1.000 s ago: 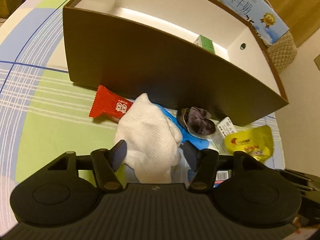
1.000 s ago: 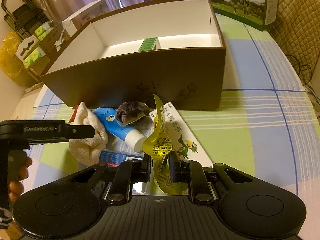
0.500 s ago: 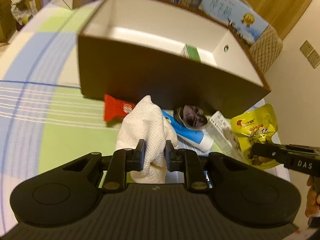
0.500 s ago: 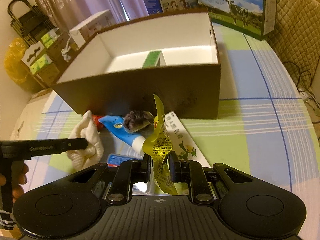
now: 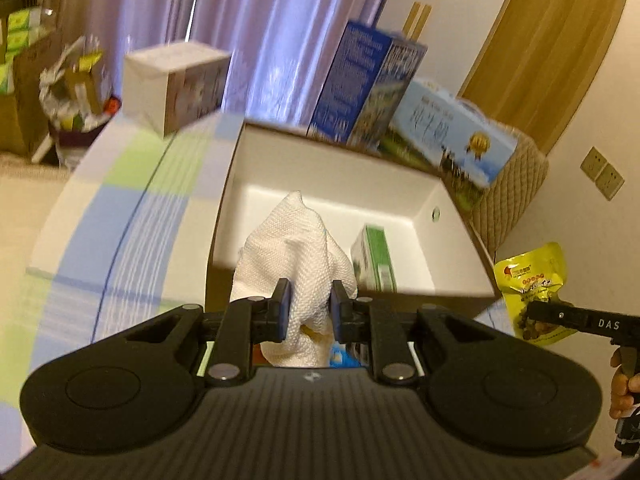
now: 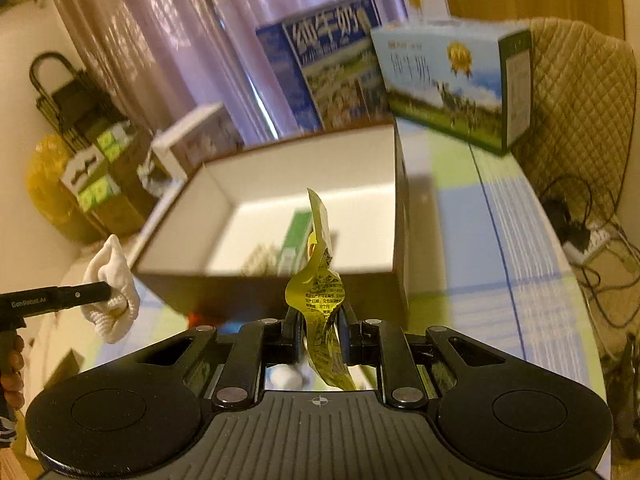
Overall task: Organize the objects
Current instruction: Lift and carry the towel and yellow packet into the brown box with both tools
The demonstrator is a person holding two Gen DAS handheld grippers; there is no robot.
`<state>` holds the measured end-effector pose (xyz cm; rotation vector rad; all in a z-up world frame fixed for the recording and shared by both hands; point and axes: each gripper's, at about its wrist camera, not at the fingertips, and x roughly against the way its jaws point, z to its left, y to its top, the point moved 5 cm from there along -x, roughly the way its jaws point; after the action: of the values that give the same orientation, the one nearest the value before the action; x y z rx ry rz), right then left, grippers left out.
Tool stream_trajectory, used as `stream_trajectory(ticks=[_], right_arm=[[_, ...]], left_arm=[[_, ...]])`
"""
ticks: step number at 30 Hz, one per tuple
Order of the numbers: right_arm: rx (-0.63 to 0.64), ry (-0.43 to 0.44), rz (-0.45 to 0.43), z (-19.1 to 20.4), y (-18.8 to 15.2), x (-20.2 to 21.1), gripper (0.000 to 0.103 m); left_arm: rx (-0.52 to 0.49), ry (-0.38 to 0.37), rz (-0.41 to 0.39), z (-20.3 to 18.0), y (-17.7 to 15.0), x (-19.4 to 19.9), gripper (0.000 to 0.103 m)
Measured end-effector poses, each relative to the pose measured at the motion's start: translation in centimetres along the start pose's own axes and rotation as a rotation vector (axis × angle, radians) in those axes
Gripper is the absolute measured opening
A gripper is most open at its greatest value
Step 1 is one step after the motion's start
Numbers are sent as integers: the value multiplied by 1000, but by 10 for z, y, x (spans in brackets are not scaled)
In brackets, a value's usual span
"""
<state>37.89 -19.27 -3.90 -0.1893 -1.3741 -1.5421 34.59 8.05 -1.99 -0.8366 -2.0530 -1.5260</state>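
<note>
Your left gripper (image 5: 307, 312) is clamped on the bunched lower part of a white knitted cloth (image 5: 292, 248); the pads bite the fabric from both sides and the loose upper fold stands up toward 12 o'clock. Your right gripper (image 6: 319, 330) is clamped on a yellow snack pouch (image 6: 320, 292), held edge-on, its free end standing up toward 12 o'clock. Both loads hang clear of the table.

Beyond each claw, at 12 o'clock, lies the open brown storage box (image 5: 240, 184) with its white interior. A green carton (image 5: 376, 256) lies on the box floor, at 1 o'clock from the cloth. In the right wrist view the cloth shows at 9 o'clock, beside the box's left corner and outside its wall. In the left wrist view the pouch shows at 3 o'clock, outside the right wall.

Judgement: the step in hand is the carry into the box, and neither item is yet over the opening with certainty. Bring each load fully past the near rim before lowering. Set the cloth into the bare floor left of the green carton. Put the pouch on the right side, so your hands do not cross. Release low: the cloth may snag on a pad and the light pouch may flutter out.

Milk cartons (image 6: 448, 80) stand behind the box; keep clear of them.
</note>
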Motion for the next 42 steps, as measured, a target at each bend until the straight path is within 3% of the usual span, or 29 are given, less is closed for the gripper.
stream_trajectory(ticks=[7, 11, 22, 30, 35, 42], right_arm=[[8, 14, -34, 4, 37, -18, 15], [32, 2, -32, 7, 48, -38, 15], [61, -67, 34, -3, 56, -101, 15], [59, -93, 90, -13, 53, -129, 15], [54, -102, 109, -17, 53, -137, 15], [39, -101, 115, -17, 56, -148, 15]], left_arm=[[-17, 23, -9, -4, 40, -34, 16], [-32, 47, 38, -7, 52, -68, 16], [-118, 118, 213, -3, 41, -155, 16], [-142, 154, 258, 4, 37, -182, 17], [-139, 145, 242, 6, 41, -178, 27], [-136, 139, 213, 4, 48, -169, 50]])
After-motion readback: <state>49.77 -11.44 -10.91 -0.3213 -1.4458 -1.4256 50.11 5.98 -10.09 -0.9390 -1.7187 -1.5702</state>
